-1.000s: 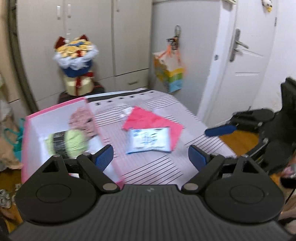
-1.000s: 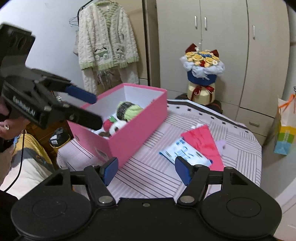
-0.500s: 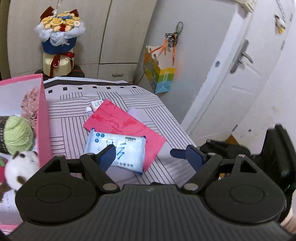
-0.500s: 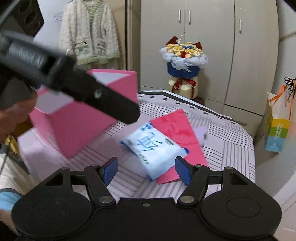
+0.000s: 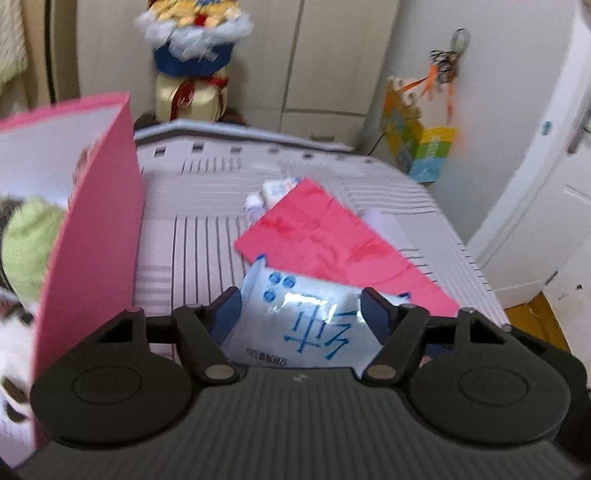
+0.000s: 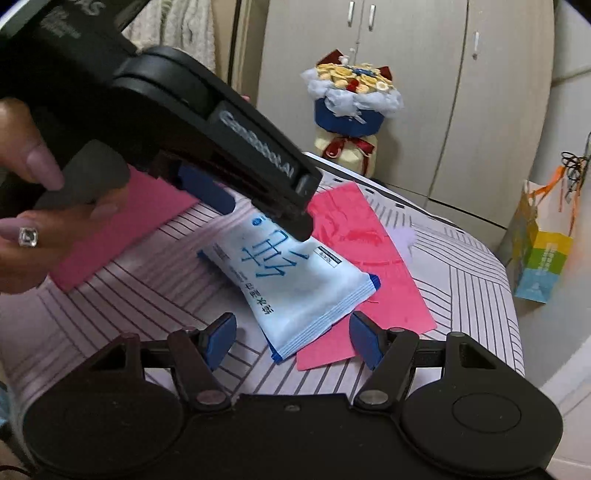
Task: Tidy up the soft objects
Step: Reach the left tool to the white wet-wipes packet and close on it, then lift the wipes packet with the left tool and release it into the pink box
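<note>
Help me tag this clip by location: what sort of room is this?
Probably a bedroom at home: tall wardrobe doors along the wall, a knitted cardigan hanging up, a flower bouquet, and a striped cloth-covered surface that may be a bed.

Premises: a lived-in room of a home, apparently a bedroom. Beyond the left gripper (image 5: 301, 308) stands a run of cream wardrobe doors (image 6: 413, 96) with small handles. A paper-flower bouquet (image 6: 351, 98) sits ahead of the right gripper (image 6: 291, 341), before those doors. A knitted cardigan (image 6: 177, 33) hangs up and to its left. To the right of the left gripper are a white panelled door (image 5: 554, 192) and a colourful gift bag (image 5: 417, 147) hung on the wall.
</note>
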Motion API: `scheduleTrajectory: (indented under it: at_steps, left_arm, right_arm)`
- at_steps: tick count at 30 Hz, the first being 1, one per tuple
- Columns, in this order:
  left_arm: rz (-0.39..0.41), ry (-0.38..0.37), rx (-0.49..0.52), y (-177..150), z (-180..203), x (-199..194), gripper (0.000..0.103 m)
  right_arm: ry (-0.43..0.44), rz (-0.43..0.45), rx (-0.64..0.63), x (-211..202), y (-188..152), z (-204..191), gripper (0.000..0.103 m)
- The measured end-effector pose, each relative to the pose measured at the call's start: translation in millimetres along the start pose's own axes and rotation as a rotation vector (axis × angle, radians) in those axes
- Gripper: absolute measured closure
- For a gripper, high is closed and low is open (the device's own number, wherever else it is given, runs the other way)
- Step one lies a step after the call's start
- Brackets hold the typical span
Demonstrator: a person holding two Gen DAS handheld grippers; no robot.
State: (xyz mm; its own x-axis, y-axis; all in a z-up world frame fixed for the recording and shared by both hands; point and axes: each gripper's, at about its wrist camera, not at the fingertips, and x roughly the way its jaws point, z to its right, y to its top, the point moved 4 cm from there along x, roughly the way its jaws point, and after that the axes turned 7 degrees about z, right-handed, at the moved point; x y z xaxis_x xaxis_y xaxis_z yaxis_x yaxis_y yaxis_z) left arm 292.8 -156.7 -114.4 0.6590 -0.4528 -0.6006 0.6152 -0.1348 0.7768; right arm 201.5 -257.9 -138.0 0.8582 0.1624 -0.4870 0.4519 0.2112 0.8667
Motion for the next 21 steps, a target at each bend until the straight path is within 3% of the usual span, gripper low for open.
scheduleTrajectory:
  at_steps: [7,11,14,18,21]
  left_arm:
    - [-0.03,0.013,-0.133,-11.7,-19.7,13.8,0.036]
    - [-0.037,0.012,-0.139,-14.0,-20.3,15.3,0.039]
    - [-0.037,0.0,-0.119,-15.5,-18.9,14.5,0.046]
    - [-0.034,-0.018,-0.09,-17.5,-16.2,12.5,0.049]
    - [-0.041,-0.045,-0.051,-21.1,-10.9,9.9,0.048]
  right_arm:
    - [-0.031,0.003,0.037,2.5,1.5,-1.7,0.031]
    - [-0.022,0.003,0.093,8.7,1.4,1.0,0.031]
    - [-0.071,0.0,0.084,11.3,-0.2,-2.0,0.044]
    - [-0.064,-0.004,0.114,12.4,-0.1,-2.7,0.059]
    - [-0.071,-0.001,0.114,14.8,0.0,-4.5,0.059]
